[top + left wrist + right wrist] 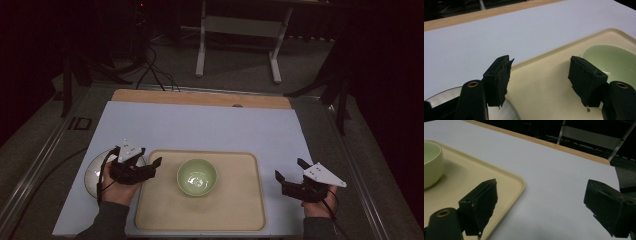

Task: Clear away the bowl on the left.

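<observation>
A pale green bowl [196, 176] stands upright in the middle of a beige tray [240, 210] on the white table mat. My left gripper [137, 157] hovers open over the tray's left edge, above a round white plate [93, 171] that lies left of the tray. In the left gripper view its jaws stand wide apart with nothing between them, the green bowl [611, 60] ahead to the right and the plate [444, 96] under the left jaw. My right gripper [289, 169] is open just right of the tray, empty, with the tray's corner [516, 182] and the bowl [431, 165] to its left.
The white mat [200, 125] covers a wooden table whose far edge [200, 97] shows beyond it. Behind the table stand a white desk frame [240, 40], cables on the floor [150, 70] and dark stands on both sides.
</observation>
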Demonstrator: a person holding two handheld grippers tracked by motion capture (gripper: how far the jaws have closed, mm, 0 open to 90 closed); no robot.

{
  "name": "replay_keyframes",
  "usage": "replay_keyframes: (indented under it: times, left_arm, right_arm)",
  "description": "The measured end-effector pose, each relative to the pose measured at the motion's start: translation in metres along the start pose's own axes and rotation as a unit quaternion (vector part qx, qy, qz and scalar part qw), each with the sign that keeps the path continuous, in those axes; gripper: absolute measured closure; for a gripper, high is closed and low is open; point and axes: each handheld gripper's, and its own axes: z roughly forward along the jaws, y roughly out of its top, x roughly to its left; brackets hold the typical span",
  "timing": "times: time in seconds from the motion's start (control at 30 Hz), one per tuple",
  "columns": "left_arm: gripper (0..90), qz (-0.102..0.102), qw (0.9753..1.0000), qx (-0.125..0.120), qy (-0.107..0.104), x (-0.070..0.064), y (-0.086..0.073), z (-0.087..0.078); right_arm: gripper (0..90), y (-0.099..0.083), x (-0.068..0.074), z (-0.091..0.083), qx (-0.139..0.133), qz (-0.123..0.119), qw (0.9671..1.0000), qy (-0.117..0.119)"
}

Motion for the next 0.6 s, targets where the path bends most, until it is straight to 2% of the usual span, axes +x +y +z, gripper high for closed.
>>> replay_keyframes:
  times: [0.13,0.27,0.43,0.6]
  left_arm:
    - [33.5,-0.015,0.9998,-0.010,0.003,0.015,-0.005,-0.011]
    - [30.2,-0.025,0.9994,-0.016,0.018,0.028,-0.011,-0.020]
    - [23.6,-0.035,0.9979,-0.013,0.054,0.042,-0.019,-0.030]
    - [15.4,-0.058,0.9946,-0.004,0.086,0.056,-0.026,-0.036]
  right_arm:
    - [11.3,0.000,0.000,0.000,0.000,0.000,1.0000,0.000]
    - [11.2,0.000,0.000,0.000,0.002,0.001,1.0000,0.003]
    - [11.2,0.000,0.000,0.000,0.003,0.002,1.0000,0.001]
    - [11.2,0.000,0.000,0.000,0.001,0.003,1.0000,-0.001]
